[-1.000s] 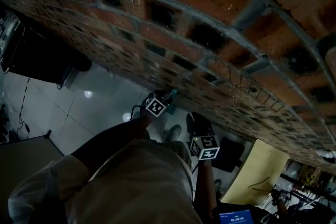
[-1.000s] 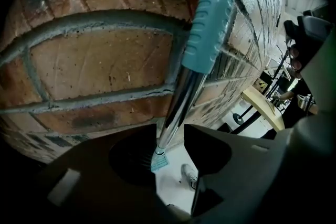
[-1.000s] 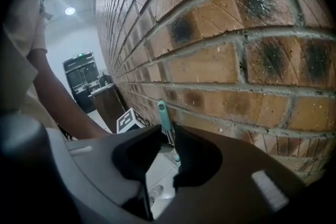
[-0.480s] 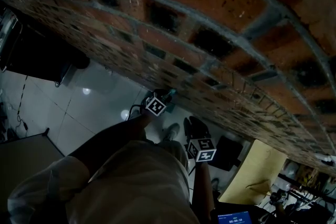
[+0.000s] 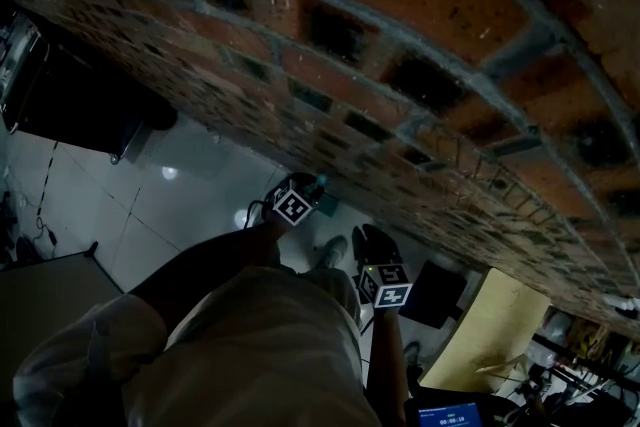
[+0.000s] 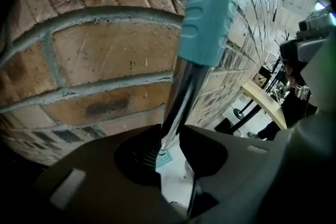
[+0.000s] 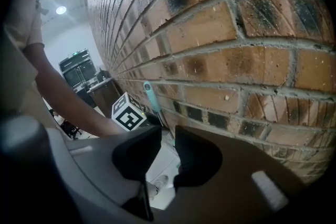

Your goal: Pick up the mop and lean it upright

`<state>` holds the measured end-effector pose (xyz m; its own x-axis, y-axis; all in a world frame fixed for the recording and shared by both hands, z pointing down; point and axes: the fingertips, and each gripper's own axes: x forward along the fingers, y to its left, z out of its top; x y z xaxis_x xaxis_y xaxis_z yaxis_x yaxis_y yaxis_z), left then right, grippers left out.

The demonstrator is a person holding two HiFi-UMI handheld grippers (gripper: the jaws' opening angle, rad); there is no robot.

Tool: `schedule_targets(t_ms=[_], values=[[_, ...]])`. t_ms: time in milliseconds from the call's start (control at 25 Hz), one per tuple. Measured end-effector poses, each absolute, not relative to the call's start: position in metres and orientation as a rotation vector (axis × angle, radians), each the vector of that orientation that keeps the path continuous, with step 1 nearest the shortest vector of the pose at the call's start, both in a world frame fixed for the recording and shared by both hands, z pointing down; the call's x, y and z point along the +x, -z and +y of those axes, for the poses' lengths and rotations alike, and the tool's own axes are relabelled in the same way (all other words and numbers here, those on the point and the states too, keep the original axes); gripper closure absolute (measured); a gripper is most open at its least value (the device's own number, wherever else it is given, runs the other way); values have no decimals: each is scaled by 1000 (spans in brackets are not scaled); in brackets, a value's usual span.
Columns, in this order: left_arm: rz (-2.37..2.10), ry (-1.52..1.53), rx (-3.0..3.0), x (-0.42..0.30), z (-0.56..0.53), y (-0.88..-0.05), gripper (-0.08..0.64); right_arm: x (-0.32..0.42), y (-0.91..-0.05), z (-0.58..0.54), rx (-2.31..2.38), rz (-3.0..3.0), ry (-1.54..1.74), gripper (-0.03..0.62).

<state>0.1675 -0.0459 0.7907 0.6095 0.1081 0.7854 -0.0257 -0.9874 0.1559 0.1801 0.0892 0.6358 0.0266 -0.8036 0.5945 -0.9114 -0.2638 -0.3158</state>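
Mop is seen standing upright, close against the brick wall. Its metal shaft is clamped by the left gripper (whose jaws have just been closing onto it). The right gripper is held clear, jaws slightly apart, nothing between. The lean is judged nearly settled; a steadiness check is called for before any release.

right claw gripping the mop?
No, the right claw has nothing between its parted jaws; the mop stands by the brick wall beyond it.
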Motion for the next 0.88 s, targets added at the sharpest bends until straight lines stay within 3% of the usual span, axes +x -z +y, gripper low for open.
schedule_targets(t_ms=[880], values=[[37, -1143, 2675, 130, -48, -710, 440, 167, -631, 73, 2134, -1849, -1017, 514]])
